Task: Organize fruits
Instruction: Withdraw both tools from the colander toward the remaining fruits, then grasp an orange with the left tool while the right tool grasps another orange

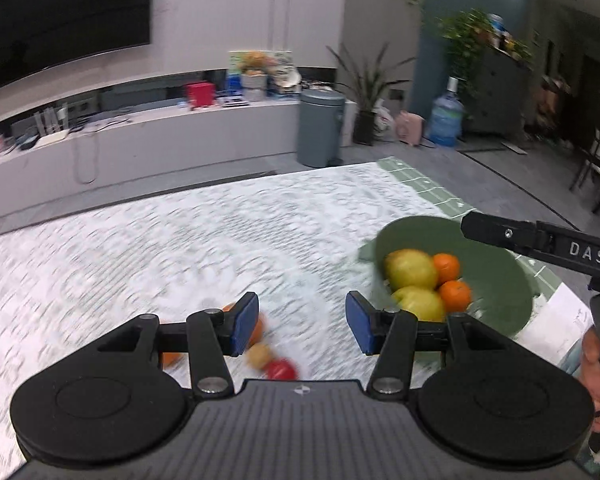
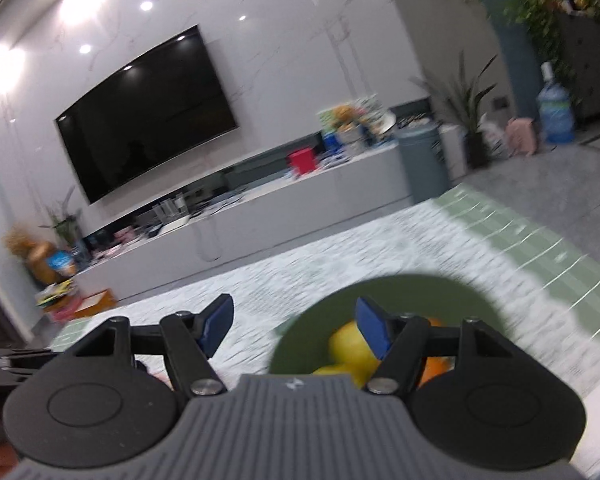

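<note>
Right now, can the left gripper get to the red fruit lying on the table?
Probably yes. The left gripper is open and empty, and the red fruit lies just below its fingers on the tablecloth, nothing covering it. The picture is blurry, though.

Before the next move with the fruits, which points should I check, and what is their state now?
1. Left gripper empty, jaws apart: ok.
2. Right gripper empty, jaws apart: ok.
3. Green bowl has room for more fruit: ok; it holds two yellow fruits and two oranges.
4. Loose fruits on the tablecloth located: ok; red fruit lies near the left gripper.
5. Exact count of loose fruits: cannot tell, blurred and partly hidden.
</note>
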### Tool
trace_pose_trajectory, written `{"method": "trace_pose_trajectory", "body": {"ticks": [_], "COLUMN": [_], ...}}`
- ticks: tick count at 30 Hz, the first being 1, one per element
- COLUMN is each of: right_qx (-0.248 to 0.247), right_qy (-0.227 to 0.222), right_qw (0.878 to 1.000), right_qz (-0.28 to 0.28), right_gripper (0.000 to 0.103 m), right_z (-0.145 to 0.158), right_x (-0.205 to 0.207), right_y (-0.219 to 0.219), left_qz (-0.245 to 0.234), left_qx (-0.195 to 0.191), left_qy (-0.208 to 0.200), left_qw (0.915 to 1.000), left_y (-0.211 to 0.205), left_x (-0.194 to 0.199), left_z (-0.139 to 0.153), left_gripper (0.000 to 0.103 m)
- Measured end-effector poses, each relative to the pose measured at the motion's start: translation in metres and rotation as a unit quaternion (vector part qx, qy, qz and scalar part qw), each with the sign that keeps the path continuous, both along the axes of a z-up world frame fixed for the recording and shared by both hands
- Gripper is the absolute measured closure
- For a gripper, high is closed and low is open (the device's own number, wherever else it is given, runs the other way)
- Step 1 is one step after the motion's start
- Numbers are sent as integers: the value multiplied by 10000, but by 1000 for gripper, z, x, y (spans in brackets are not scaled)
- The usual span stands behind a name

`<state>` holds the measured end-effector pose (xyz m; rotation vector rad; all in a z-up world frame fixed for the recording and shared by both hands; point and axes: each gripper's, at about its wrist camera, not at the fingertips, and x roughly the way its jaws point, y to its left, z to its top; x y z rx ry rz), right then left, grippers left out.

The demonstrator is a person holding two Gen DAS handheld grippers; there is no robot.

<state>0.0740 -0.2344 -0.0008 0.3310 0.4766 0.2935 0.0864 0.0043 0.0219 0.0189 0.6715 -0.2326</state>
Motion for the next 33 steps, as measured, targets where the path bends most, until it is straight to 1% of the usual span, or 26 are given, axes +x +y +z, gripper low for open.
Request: {"method": "trace_pose_trajectory", "body": {"ticks": [5, 7, 13, 16, 17, 21, 24, 26, 29, 33], "right_qx": [-400, -562, -1099, -1410, -1490, -1725, -1808, -1817, -1863, -1897], "right_qy": [54, 71, 158, 218, 236, 315, 359, 368, 282, 171], "right_qw": [9977, 9958, 9892, 9852, 9838, 9787, 9763, 9755, 9747, 9741], "right_qz": [543, 720, 955, 952, 967, 1062, 1138, 1181, 1202, 1223], "right_gripper": [38, 38, 39, 44, 48, 55, 56, 56, 56, 56], "right_z": [-9, -14, -37, -49, -53, -67, -74, -75, -75, -73], "right_x": [-17, -23, -27, -20, -19, -12, -6, 0, 8, 23], "right_y": [47, 63, 97, 109, 113, 124, 130, 133, 140, 149], "left_qz": [403, 540, 797, 865, 873, 766, 686, 697, 722, 742], "left_qx": [-208, -222, -324, -348, -336, -361, -309, -250, -143, -103], "left_qy": [54, 72, 20, 63, 67, 131, 176, 195, 123, 60], "left_qw": [9990, 9983, 9963, 9956, 9956, 9963, 9970, 9971, 9972, 9972], "left_y": [34, 47, 72, 78, 79, 80, 78, 78, 78, 84], "left_x": [-26, -33, -49, -48, -47, -44, -39, -34, -25, -9], "left_z": [-13, -19, -35, -45, -49, -63, -71, -74, -74, -75], "left_gripper": [43, 43, 43, 43, 43, 45, 48, 48, 48, 48]}}
